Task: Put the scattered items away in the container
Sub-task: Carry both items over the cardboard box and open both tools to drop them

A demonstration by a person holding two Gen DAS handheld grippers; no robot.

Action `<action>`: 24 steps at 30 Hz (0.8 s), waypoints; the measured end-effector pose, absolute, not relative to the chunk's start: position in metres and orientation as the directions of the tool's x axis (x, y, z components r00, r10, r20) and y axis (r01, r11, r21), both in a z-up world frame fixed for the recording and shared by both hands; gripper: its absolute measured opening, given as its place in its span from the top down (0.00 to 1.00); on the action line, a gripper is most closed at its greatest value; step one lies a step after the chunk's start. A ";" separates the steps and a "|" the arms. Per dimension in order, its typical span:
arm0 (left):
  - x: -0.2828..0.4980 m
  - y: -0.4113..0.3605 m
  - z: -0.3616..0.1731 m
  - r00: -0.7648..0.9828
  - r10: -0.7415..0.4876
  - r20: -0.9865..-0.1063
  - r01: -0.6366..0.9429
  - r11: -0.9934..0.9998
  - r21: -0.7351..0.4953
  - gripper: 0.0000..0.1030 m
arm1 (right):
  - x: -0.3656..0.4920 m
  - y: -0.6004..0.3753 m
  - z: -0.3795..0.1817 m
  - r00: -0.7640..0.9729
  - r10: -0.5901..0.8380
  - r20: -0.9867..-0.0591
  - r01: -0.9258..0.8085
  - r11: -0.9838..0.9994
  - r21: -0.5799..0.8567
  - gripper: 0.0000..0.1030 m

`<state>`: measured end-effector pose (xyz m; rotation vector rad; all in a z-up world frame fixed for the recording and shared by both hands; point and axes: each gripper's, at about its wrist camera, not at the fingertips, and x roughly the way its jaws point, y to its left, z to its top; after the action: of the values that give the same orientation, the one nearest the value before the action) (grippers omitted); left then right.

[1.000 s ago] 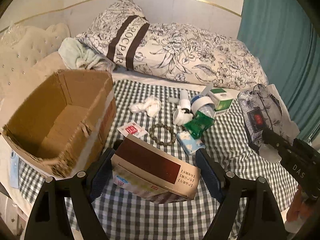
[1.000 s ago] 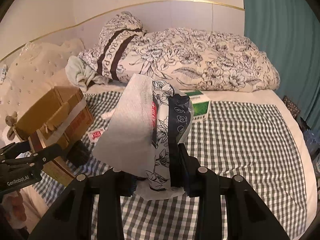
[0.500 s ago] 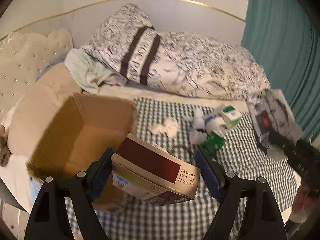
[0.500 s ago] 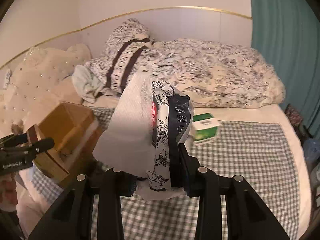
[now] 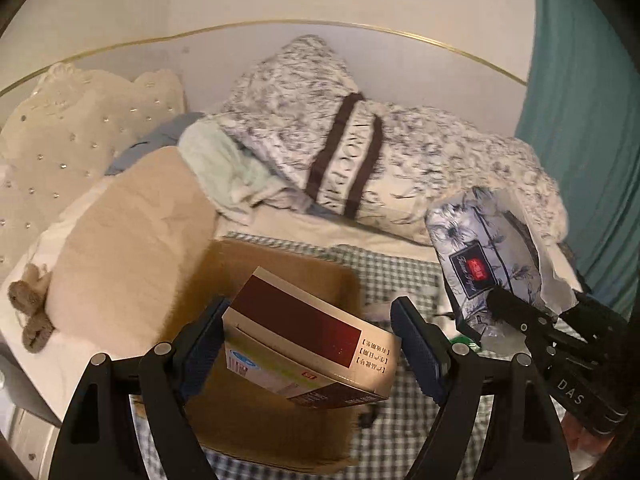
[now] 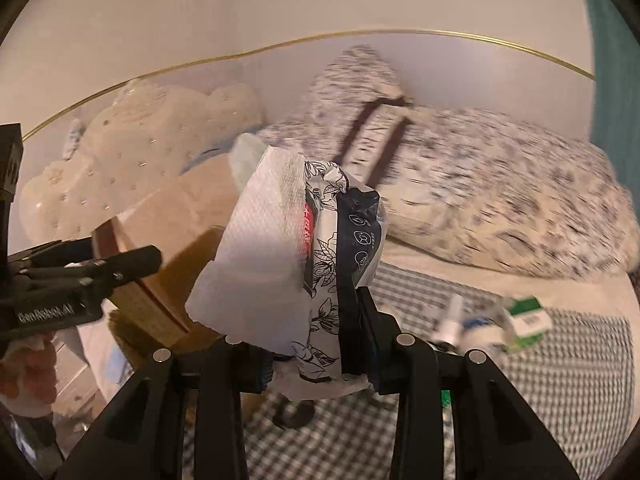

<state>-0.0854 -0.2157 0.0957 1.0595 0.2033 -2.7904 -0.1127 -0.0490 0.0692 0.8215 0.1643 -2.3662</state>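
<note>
The left gripper [image 5: 310,346] clamps a box [image 5: 308,340] above the carton [image 5: 276,420], while the right gripper [image 6: 316,354] pinches a tissue pack [image 6: 320,264].

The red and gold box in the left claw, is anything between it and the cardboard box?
Nothing visible. The red and gold box hangs in the left claw over the cardboard box.

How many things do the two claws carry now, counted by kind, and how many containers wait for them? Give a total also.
Red-topped flat box: 1
Floral tissue pack: 1
Cardboard container: 1
Total: 3
</note>
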 end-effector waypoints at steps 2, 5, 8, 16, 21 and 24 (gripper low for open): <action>-0.086 -0.227 0.088 -0.727 -0.101 -0.679 0.211 -0.974 -0.081 0.19 | -0.115 -0.064 0.067 -0.595 -0.534 -0.600 0.617 -0.783 0.085 0.66; -0.088 -0.242 0.076 -0.709 -0.108 -0.697 0.239 -0.967 -0.094 0.19 | -0.116 -0.091 0.057 -0.561 -0.549 -0.619 0.648 -0.757 0.085 0.66; -0.087 -0.251 0.065 -0.699 -0.111 -0.707 0.258 -0.960 -0.105 0.19 | -0.120 -0.107 0.046 -0.532 -0.558 -0.638 0.671 -0.737 0.085 0.66; -0.084 -0.268 0.036 -0.670 -0.124 -0.732 0.282 -0.954 -0.097 0.19 | -0.133 -0.134 0.011 -0.470 -0.537 -0.701 0.677 -0.729 0.104 0.66; -0.088 -0.277 0.016 -0.649 -0.109 -0.753 0.288 -0.951 -0.110 0.19 | -0.141 -0.147 -0.007 -0.440 -0.522 -0.730 0.675 -0.729 0.114 0.66; -0.092 -0.283 0.003 -0.634 -0.094 -0.768 0.291 -0.949 -0.124 0.19 | -0.145 -0.152 -0.016 -0.435 -0.512 -0.740 0.674 -0.730 0.109 0.66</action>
<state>-0.0921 -0.2829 0.0030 1.2190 0.3498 -2.6370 -0.1452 -0.1521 -0.0158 1.0277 0.2642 -2.1756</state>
